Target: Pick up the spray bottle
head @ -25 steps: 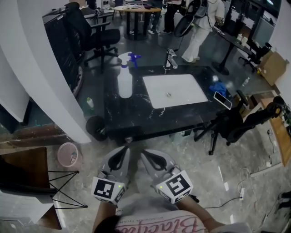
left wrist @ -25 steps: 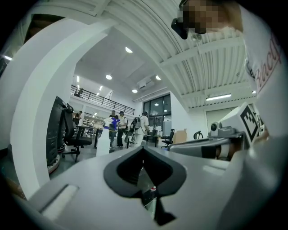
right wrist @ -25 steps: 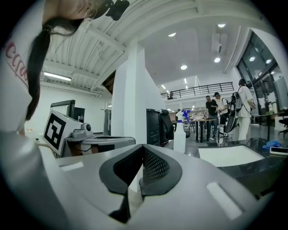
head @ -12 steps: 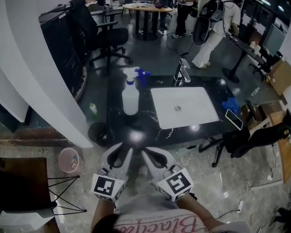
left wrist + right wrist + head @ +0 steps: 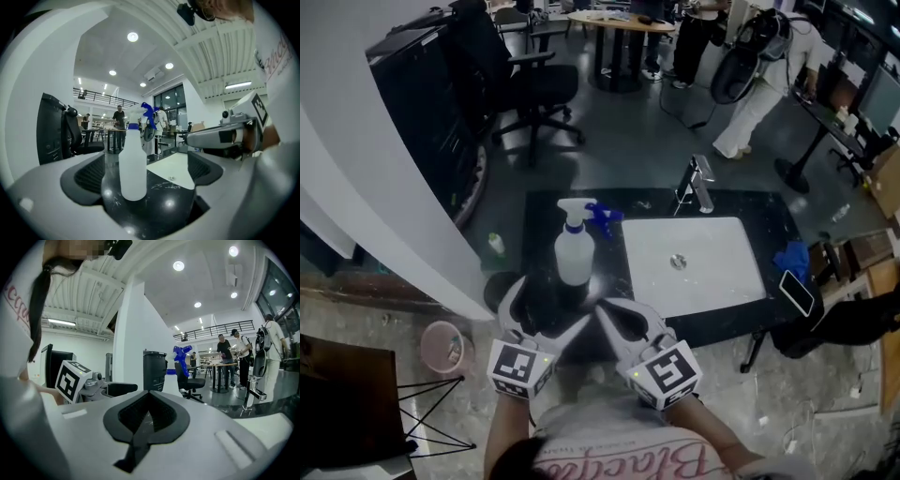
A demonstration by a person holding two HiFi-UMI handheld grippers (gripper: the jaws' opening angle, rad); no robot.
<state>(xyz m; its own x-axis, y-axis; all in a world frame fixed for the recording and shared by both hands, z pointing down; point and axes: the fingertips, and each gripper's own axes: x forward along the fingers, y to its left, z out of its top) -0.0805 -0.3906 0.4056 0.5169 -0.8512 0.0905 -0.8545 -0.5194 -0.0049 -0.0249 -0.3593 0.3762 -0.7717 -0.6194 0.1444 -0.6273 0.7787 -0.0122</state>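
On the black tabletop (image 5: 539, 225), a glossy stone slab with thin pale veins, the spray bottle (image 5: 575, 255) stands upright near the front left, just left of the sink (image 5: 722, 281). Its body is a smooth, milky plastic cylinder that narrows to a blue collar and a blue trigger head. The sink is a flat white rectangle with rounded corners and a small round drain, and a chrome tap (image 5: 698, 185) stands at its far edge. A crumpled blue cloth (image 5: 794, 258) and a dark phone (image 5: 797, 292) lie at the right end.

The left gripper (image 5: 542, 311) has pale grey shells with dark ribbed pads. Its fingers (image 5: 86, 177) have just been opening and stand wide apart. The bottle shows in the gap but stands just beyond the tips, touched by neither pad. The right gripper (image 5: 605, 314) keeps its fingers (image 5: 140, 427) pressed together with nothing between them.

Both grippers cover the near edge of the tabletop in the head view. From the right gripper view, only the bottle's blue trigger and a little of the pale neck show above the fingers. How full the bottle is cannot be made out.
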